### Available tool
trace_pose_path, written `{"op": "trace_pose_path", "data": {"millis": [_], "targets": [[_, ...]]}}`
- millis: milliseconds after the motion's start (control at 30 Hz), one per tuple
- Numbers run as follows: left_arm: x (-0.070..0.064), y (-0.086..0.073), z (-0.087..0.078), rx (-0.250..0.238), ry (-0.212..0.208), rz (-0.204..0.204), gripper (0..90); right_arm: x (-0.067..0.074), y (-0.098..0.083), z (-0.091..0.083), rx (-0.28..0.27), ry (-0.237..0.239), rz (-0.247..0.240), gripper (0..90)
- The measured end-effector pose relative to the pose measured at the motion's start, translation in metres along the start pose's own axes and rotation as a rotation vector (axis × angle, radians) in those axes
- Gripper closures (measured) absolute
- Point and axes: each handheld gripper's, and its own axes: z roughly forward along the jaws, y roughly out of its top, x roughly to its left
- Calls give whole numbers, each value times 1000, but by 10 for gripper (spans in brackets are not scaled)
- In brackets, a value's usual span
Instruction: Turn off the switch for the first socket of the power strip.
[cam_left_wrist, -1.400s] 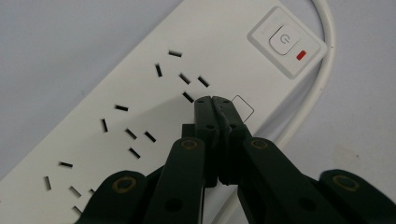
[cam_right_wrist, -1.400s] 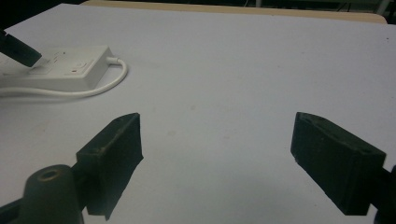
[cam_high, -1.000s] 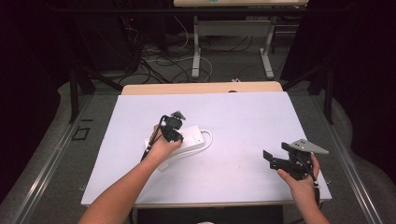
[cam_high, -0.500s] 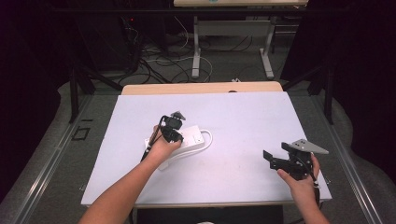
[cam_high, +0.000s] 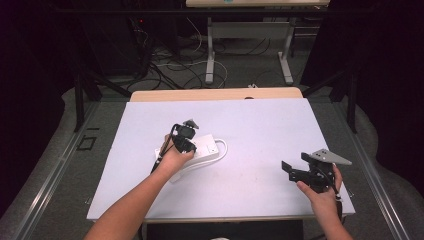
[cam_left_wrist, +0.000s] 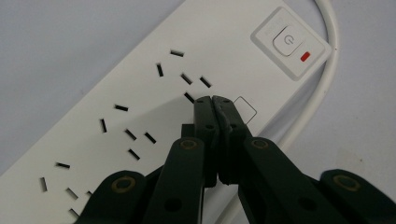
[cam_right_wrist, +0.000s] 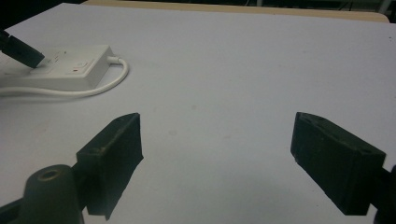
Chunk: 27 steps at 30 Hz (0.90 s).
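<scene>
At mid-worktop (cam_high: 260, 125), left hand-held gripper (cam_left_wrist: 212, 100) with jaws pressed together, empty, tips down on the white power strip (cam_left_wrist: 140, 93) just beside its switch (cam_left_wrist: 289, 39); far right near the front edge, right hand-held gripper (cam_right_wrist: 217, 140) spread wide, holding nothing

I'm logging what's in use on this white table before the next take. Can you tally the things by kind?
Power strip, white, with its cable: 1
Handheld tools: 2, the left tool shut with its tips at the strip, the right tool open above bare table
Total: 3
</scene>
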Motion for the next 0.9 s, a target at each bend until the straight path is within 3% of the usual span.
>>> {"op": "trace_pose_path", "data": {"millis": [800, 900], "targets": [[-1, -2, 2, -2, 9, 8, 900, -3, -1, 1, -3, 0, -5, 162], [0, -2, 2, 1, 4, 8, 900, -3, -1, 1, -6, -2, 13, 162]]}}
